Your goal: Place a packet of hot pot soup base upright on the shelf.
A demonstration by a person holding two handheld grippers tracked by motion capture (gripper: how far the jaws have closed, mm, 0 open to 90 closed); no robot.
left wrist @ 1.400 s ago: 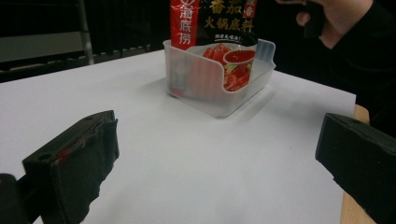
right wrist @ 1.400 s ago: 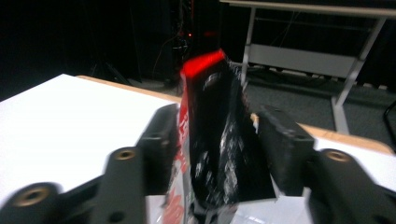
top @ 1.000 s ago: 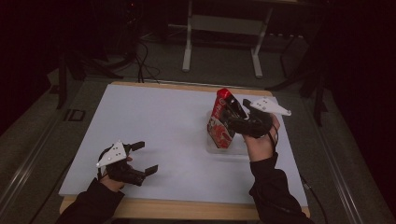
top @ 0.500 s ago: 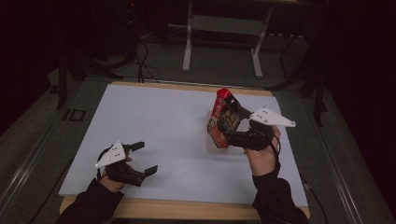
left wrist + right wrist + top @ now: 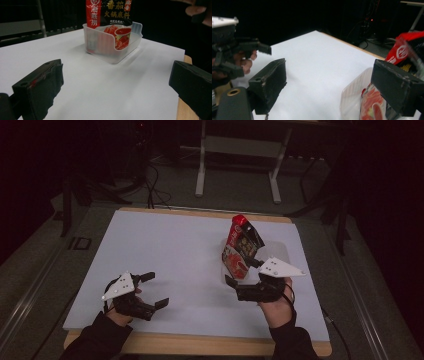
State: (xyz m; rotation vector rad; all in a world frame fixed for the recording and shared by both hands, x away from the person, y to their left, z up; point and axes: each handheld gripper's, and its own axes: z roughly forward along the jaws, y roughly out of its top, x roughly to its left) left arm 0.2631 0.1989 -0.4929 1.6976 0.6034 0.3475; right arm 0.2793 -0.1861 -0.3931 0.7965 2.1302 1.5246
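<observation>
A red and black sauce packet (image 5: 243, 242) stands tilted in a clear plastic tub (image 5: 231, 269) right of the board's middle. The left gripper view shows the packet (image 5: 110, 15) and the tub (image 5: 112, 51) straight ahead. My right gripper (image 5: 241, 271) is open just in front of the tub. In its own view its right jaw overlaps the packet (image 5: 401, 48) and the tub's rim (image 5: 352, 93), and nothing is held. My left gripper (image 5: 156, 290) is open near the front left, over bare board. It also appears far off as the left gripper (image 5: 249, 47).
A white board (image 5: 175, 250) covers the wooden table (image 5: 200, 345), whose edge shows along the front. A metal stand (image 5: 237, 150) and cables are on the dark floor behind. The person's other hand (image 5: 197, 11) is at the top right of the left gripper view.
My right gripper has drawn back from the packet's top toward the front edge and lowered. The packet stays standing in the tub. The left gripper has not moved.
</observation>
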